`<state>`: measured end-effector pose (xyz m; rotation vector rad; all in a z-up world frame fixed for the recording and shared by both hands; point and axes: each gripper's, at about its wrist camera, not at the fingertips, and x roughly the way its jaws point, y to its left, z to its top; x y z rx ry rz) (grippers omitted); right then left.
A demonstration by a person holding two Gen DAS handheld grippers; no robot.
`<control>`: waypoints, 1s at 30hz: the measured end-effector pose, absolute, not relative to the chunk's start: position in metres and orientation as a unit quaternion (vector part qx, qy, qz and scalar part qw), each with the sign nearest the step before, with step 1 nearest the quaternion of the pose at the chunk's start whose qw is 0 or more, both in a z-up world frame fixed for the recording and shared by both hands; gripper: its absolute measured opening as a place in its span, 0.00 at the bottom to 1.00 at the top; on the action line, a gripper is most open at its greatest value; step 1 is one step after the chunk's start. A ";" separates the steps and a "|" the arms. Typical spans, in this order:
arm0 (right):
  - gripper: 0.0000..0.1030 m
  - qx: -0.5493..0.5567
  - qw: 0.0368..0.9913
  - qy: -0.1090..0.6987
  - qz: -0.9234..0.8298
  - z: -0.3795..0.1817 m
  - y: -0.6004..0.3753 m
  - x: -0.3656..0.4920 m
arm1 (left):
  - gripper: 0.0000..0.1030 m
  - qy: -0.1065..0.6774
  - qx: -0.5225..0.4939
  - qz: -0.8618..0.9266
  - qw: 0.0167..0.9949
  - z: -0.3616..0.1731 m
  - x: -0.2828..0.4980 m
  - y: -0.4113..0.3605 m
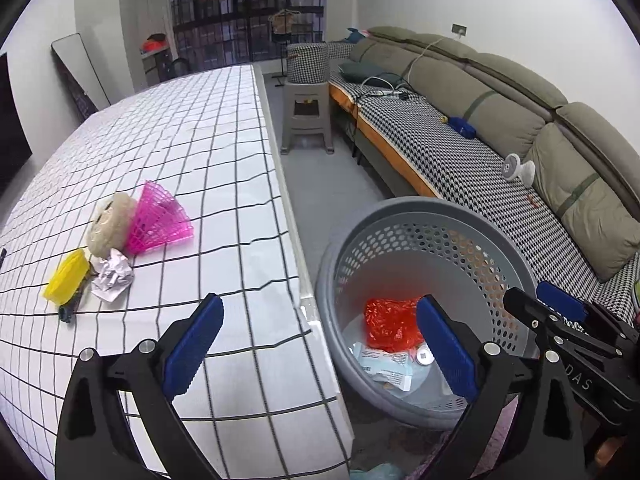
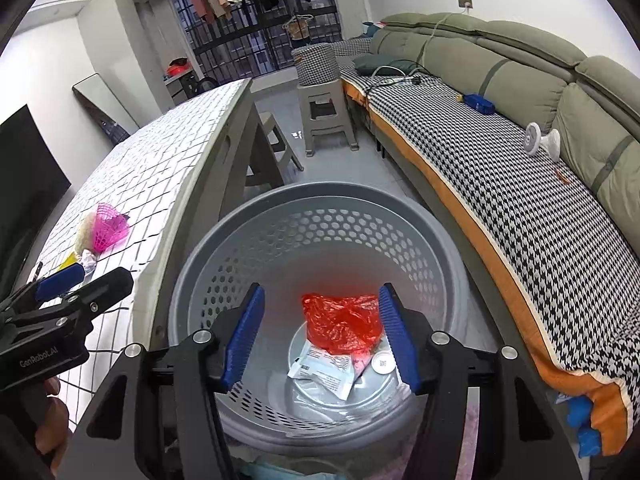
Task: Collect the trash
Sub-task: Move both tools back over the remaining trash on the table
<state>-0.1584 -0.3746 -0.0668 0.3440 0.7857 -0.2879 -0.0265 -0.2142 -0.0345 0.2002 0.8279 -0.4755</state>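
A grey perforated basket (image 1: 500, 248) (image 2: 224, 240) stands on the floor beside the table. It holds a red plastic bag (image 1: 390, 322) (image 2: 340, 320), a white wrapper (image 2: 324, 372) and a small round cap (image 2: 382, 362). On the checked tablecloth lie a pink mesh piece (image 1: 158, 220) (image 2: 106, 228), a beige fluffy lump (image 1: 108, 222), a crumpled white paper (image 1: 114, 276) and a yellow piece (image 1: 68, 276). My left gripper (image 1: 320, 344) is open and empty over the table's edge. My right gripper (image 2: 322, 336) is open and empty above the basket.
A long sofa (image 1: 500, 128) with a houndstooth cover runs along the right wall, with a blue object (image 1: 462, 126) and a small white fan (image 1: 518, 168) on it. A grey plastic stool (image 1: 306, 116) stands on the floor past the table.
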 end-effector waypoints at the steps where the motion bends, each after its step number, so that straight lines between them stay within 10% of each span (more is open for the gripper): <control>1: 0.56 0.164 0.900 0.379 -0.137 -0.066 -0.373 -0.158 | 0.92 0.396 0.095 -0.225 0.885 -0.033 -0.026 -0.211; 30: 0.64 0.072 0.917 0.393 0.026 -0.045 -0.215 -0.060 | 0.93 0.388 0.035 -0.048 0.920 -0.025 0.008 -0.026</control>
